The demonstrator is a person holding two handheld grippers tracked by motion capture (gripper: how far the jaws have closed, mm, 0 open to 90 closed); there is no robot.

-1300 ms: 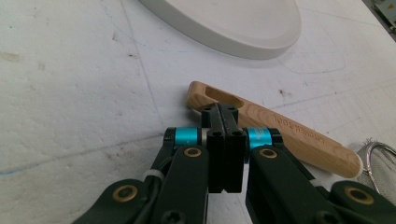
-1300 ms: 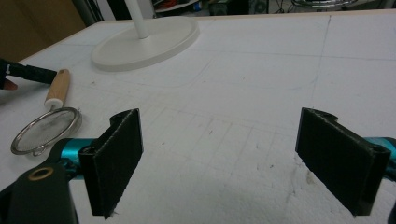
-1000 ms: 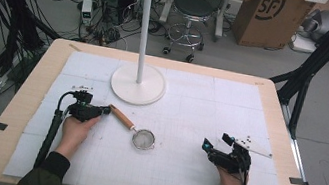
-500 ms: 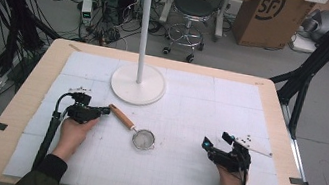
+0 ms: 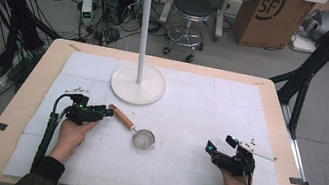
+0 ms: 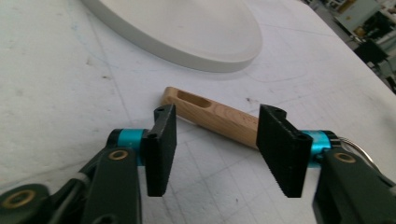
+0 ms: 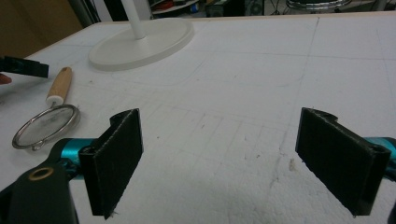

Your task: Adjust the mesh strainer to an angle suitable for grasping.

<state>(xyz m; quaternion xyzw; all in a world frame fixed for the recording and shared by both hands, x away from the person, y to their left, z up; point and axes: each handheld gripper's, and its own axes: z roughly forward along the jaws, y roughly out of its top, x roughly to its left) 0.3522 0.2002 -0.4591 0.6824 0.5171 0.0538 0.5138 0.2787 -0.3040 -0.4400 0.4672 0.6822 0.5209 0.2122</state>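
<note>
A small mesh strainer (image 5: pixel 143 139) with a wooden handle (image 5: pixel 120 115) lies on the white mat, left of the middle. My left gripper (image 5: pixel 108 111) sits at the handle's free end, pointing right. Its jaws have just been opening. In the left gripper view they (image 6: pixel 217 140) stand apart, and the slotted handle (image 6: pixel 215 116) lies flat just beyond the tips, with no pad pressing on it. My right gripper (image 5: pixel 220 143) rests on the mat at the right, far from the strainer (image 7: pixel 44 123). It (image 7: pixel 219 158) is wide open with nothing between its pads.
The round white base of a coat stand (image 5: pixel 138 84) stands behind the strainer, its pole rising out of frame. A thin white strip with small dark bits (image 5: pixel 257 148) lies beside the right gripper. A stool, a cardboard box and cables stand on the floor beyond the table's far edge.
Both hands keep their places. The left gripper's tips stay at the handle's end and look slightly further apart than before.
</note>
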